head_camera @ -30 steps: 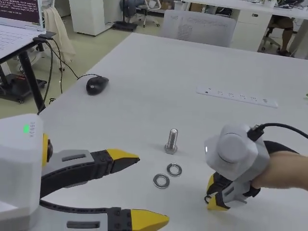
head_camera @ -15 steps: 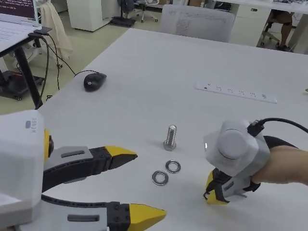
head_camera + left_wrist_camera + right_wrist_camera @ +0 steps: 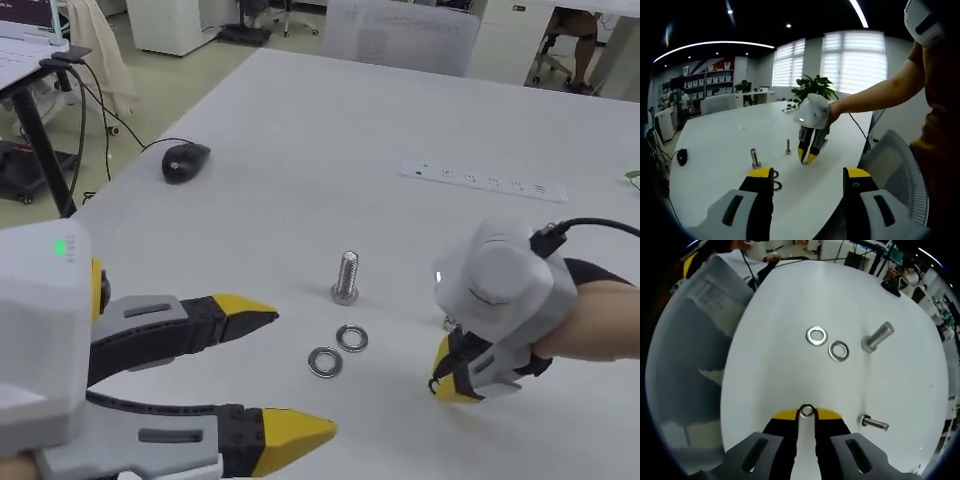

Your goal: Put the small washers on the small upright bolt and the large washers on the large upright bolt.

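My right gripper [image 3: 807,416] has its jaws clamped on a small washer [image 3: 802,410] by the rim. It looks light, stiff and slick, so I expect it slips easily. The left gripper [image 3: 298,372] has its jaws apart.

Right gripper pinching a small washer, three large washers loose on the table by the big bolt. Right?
Not quite. Two large washers, not three, lie loose by the large bolt; the right gripper view shows it. The right gripper does pinch a small washer.
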The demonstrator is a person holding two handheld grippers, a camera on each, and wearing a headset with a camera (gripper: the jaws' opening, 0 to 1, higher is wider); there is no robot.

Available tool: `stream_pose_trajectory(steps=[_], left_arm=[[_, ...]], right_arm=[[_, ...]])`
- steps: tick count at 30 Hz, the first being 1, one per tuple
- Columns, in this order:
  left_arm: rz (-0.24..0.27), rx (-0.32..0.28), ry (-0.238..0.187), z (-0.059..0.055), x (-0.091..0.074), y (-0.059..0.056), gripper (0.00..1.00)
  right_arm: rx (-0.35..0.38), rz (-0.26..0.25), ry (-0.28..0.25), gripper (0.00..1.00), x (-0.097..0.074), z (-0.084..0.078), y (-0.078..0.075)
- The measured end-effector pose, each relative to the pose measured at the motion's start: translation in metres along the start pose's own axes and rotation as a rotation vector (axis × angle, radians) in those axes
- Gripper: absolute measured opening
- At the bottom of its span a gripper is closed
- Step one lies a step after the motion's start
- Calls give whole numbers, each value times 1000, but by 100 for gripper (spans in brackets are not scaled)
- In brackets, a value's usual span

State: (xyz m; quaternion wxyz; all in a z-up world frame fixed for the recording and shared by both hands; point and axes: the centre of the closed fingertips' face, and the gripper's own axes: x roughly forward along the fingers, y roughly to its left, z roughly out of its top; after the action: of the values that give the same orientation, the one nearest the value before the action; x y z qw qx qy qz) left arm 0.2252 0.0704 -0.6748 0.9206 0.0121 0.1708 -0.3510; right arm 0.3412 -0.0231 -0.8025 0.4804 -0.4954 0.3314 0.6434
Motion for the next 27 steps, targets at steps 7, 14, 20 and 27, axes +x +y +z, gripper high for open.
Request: stream_pose_trajectory(steps=[7,14,20,27], left_arm=[[-6,-3,3,0,2,1,55],[-9,-9,-1,1,3,1,55],[0,-19,0,-2,3,4,55],[7,-30,-3,-4,2,6,55]], right_arm=[[24,-68,6,12,-31,-15,-24],[41,-117,14,12,-52,-21,-44],[39,-151,11,12,-58,-16,-59],[44,-176,18,12,-55,-12,-80]])
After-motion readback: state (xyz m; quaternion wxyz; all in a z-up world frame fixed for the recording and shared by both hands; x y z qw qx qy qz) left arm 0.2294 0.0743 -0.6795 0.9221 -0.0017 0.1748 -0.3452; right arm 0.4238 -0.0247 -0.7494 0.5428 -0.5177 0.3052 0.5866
